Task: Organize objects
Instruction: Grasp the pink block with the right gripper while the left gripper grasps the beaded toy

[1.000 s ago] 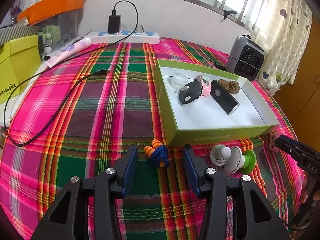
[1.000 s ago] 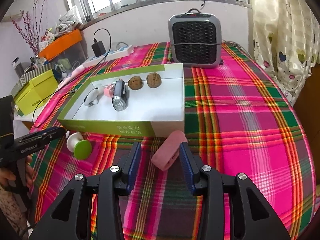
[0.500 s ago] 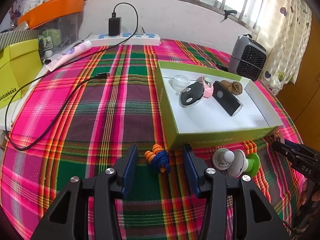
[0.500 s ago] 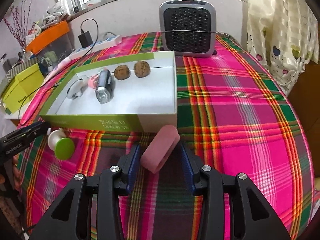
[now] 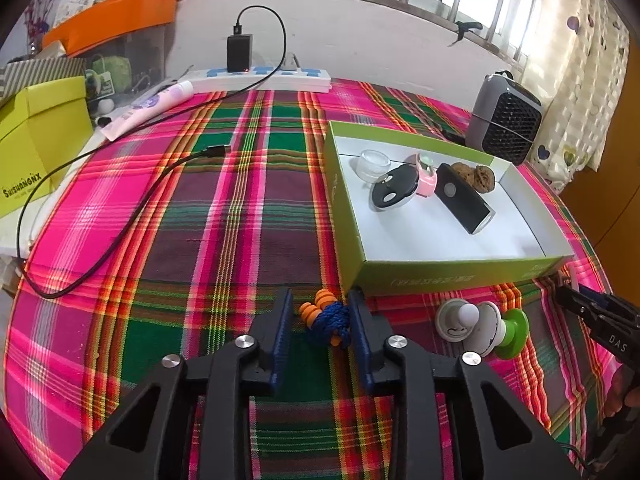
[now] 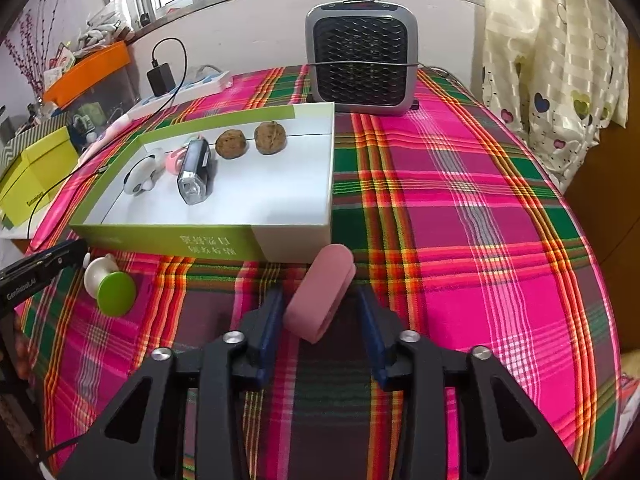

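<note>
Lying between the spread fingers of the left tool (image 5: 320, 320), a pair of orange earplugs on a blue cord (image 5: 328, 318) rests on the plaid table (image 5: 224, 216), just in front of the near left corner of the green box lid (image 5: 460, 270); the cord touches or nearly touches the right finger, while the left finger stands clear of it, so the tool is apart and grips nothing. Beside the near right corner of the same green box lid (image 6: 208, 242), a pink oblong case (image 6: 322, 298) lies tilted between the fingers of the right tool (image 6: 320, 312); both fingers stand off its sides, so this tool is apart too. A white and green knob-shaped toy (image 5: 486, 328) lies on the cloth in front of the lid's near wall, between the two tools. Inside the lid, toward its far wall, sit a small clear jar (image 5: 374, 164), a black oval gadget (image 5: 394, 192), a pink item (image 5: 426, 174), a black bike light (image 5: 462, 198) and two walnuts (image 6: 252, 140); its near half is bare white. Behind the lid's far right corner stands a grey fan heater (image 6: 362, 52)
</note>
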